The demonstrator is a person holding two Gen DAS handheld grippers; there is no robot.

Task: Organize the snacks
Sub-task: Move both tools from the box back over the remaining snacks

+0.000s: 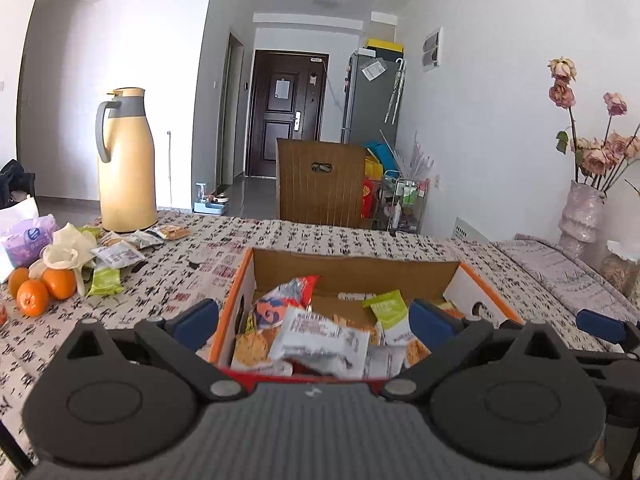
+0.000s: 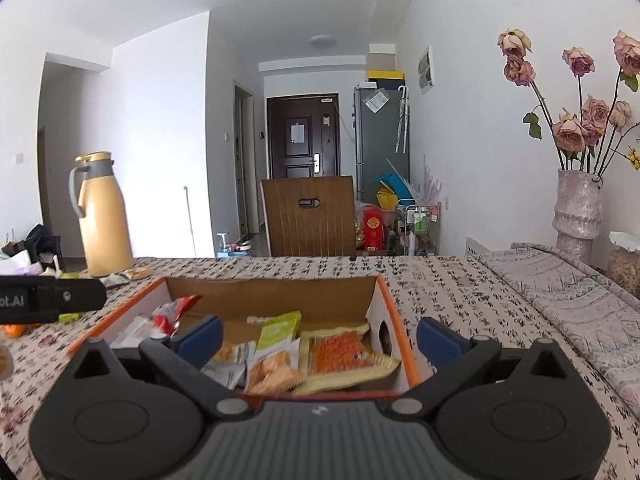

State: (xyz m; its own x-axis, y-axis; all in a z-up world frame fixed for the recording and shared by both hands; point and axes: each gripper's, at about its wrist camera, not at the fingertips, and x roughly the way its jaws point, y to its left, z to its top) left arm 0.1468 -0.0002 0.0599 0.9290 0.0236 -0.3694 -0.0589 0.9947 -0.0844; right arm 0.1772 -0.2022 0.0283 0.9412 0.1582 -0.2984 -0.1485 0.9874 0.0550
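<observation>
While spread wide, both hand-held grippers [image 1: 314, 318] [image 2: 318, 338] just above the snack box [image 1: 352, 268].

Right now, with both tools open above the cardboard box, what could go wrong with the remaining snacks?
1. The loose packets lie beside the tall yellow thermos jug; a careless reach by the left tool might knock it.
2. The three oranges nearby could roll.
3. The orange-rimmed cardboard box may overflow.
</observation>
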